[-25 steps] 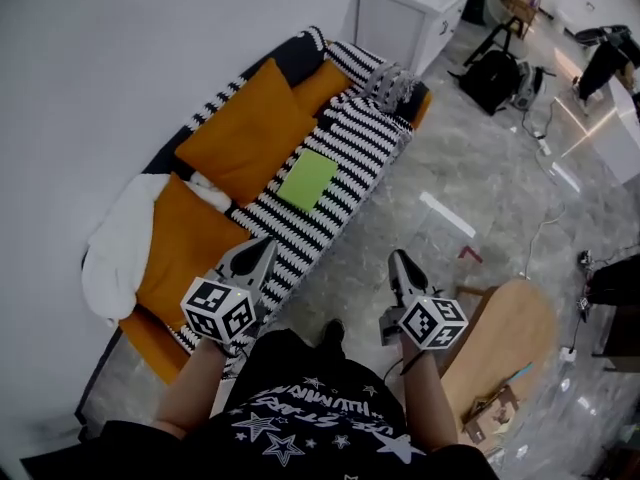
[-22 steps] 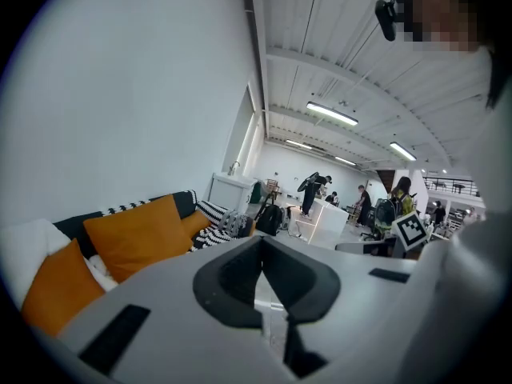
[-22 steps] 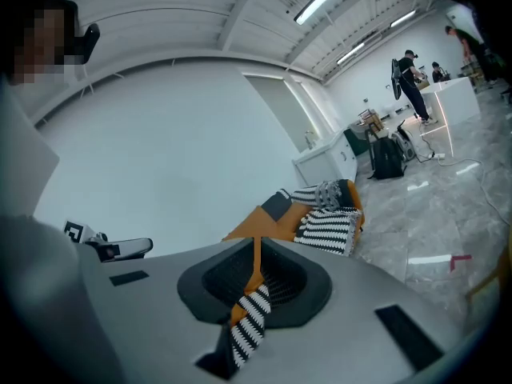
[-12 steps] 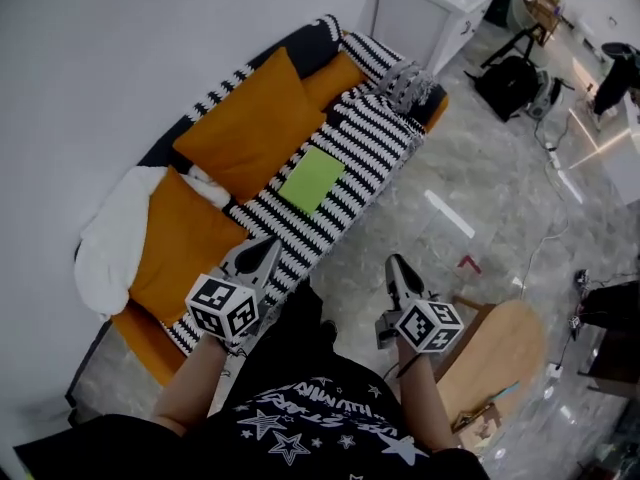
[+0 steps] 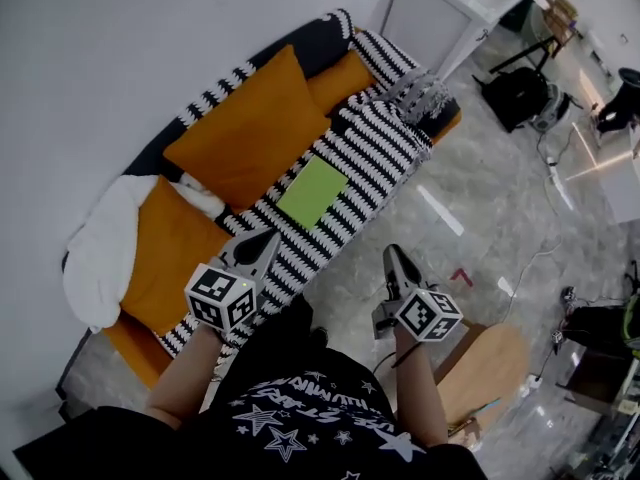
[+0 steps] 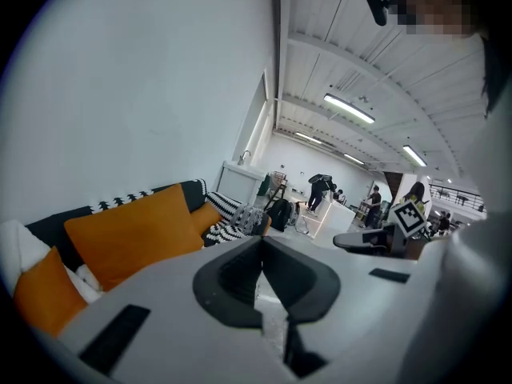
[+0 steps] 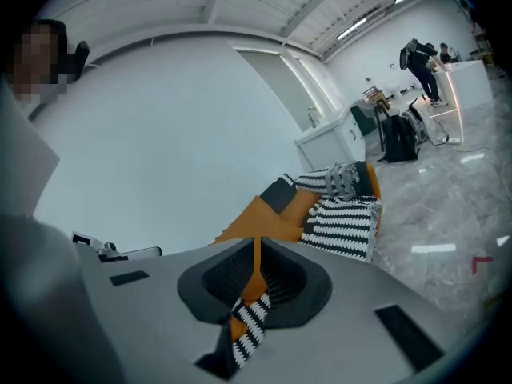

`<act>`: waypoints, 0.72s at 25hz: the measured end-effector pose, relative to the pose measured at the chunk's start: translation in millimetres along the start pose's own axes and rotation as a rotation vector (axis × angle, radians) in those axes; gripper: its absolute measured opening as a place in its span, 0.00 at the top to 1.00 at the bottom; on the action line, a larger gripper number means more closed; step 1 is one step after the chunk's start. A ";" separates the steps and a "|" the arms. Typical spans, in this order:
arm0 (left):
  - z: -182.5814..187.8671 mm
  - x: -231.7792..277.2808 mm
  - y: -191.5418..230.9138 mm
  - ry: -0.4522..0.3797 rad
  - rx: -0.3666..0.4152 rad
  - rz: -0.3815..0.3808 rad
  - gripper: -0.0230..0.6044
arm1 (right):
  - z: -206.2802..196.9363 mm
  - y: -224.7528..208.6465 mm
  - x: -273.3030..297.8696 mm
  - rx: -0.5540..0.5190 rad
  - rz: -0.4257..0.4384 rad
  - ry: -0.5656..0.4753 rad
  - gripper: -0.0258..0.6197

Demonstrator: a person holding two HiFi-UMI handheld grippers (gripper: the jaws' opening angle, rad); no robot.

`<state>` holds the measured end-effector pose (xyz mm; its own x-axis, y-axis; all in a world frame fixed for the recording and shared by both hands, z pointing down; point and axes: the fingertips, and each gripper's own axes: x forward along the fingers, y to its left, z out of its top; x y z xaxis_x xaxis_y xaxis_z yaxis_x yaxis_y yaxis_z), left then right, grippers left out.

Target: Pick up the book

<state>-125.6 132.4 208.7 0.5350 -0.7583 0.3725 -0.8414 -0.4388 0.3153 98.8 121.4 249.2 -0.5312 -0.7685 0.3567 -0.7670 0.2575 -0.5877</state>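
Observation:
The book (image 5: 313, 190) is flat and bright green. It lies on the black-and-white striped blanket (image 5: 375, 143) in the middle of the sofa seat. My left gripper (image 5: 262, 240) hangs over the sofa's front edge, short of the book, with its jaws shut and nothing in them. My right gripper (image 5: 392, 256) is over the marble floor to the right of the sofa, also shut and empty. In the left gripper view the left gripper (image 6: 262, 242) points past the orange cushions (image 6: 132, 234). In the right gripper view the right gripper (image 7: 256, 243) points at the sofa. Neither gripper view shows the book.
Two orange cushions (image 5: 250, 128) lean on the sofa back and a white throw (image 5: 100, 248) lies at its left end. A white cabinet (image 5: 445, 13) stands past the sofa. A round wooden table (image 5: 495, 368) is at my right. A black bag (image 5: 520, 98) and cables lie on the floor.
Both grippers have moved forward toward the sofa and slightly down. The book now lies nearer the left gripper's tips. Both pairs of jaws stayed shut.

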 end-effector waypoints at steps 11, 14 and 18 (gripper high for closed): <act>6.4 35.9 77.1 0.054 -0.021 -0.020 0.96 | 6.6 8.8 95.1 0.020 0.006 0.048 0.90; -0.9 43.2 85.6 0.077 -0.022 -0.027 0.96 | -4.5 5.2 106.0 0.043 -0.002 0.065 0.90; -18.3 55.5 91.7 0.104 -0.043 -0.021 0.96 | -25.9 -9.8 120.2 0.052 0.017 0.115 0.90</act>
<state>-171.7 58.9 274.3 0.5592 -0.6943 0.4530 -0.8272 -0.4311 0.3603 33.2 41.6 316.6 -0.5838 -0.6915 0.4256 -0.7395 0.2364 -0.6303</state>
